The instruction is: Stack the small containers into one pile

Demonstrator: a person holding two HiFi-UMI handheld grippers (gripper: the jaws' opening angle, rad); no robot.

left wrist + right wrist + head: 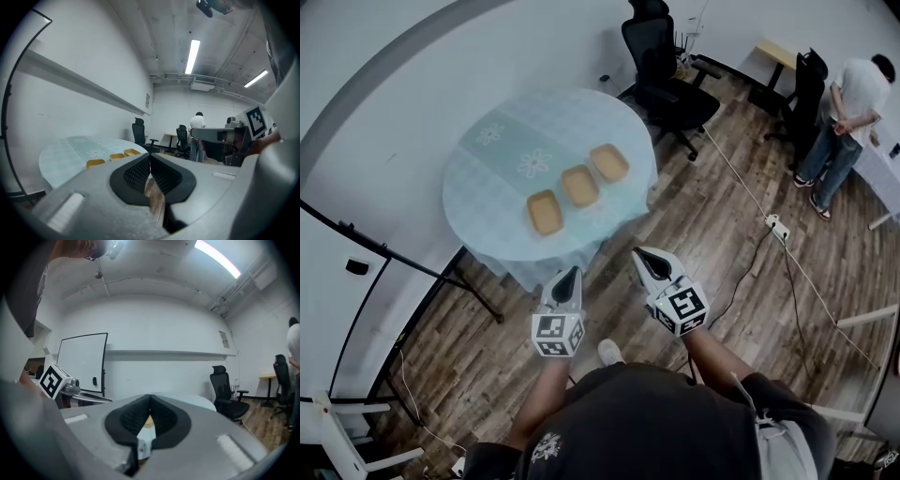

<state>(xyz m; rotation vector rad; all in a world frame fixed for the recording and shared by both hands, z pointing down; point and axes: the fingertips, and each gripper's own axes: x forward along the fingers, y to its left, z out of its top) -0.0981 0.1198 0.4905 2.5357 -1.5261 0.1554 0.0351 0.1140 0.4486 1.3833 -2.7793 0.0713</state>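
Three containers [579, 185] lie in a row on the table [478, 187]. The row runs from 7 to 1 o'clock, each one is just beside the next, and none is stacked yet. They seem light, shallow and thin-walled, maybe a little slippery, so I would pinch one side wall at the rim, gently. The left tongs [572, 272] and right tongs [639, 253] are both closed together on nothing. The containers are well apart from them, at about 12 o'clock from the left, 11 o'clock from the right.

Even, bright light from ceiling strip lamps [192, 56]; both gripper views bend heavily, with dark rounded corners.
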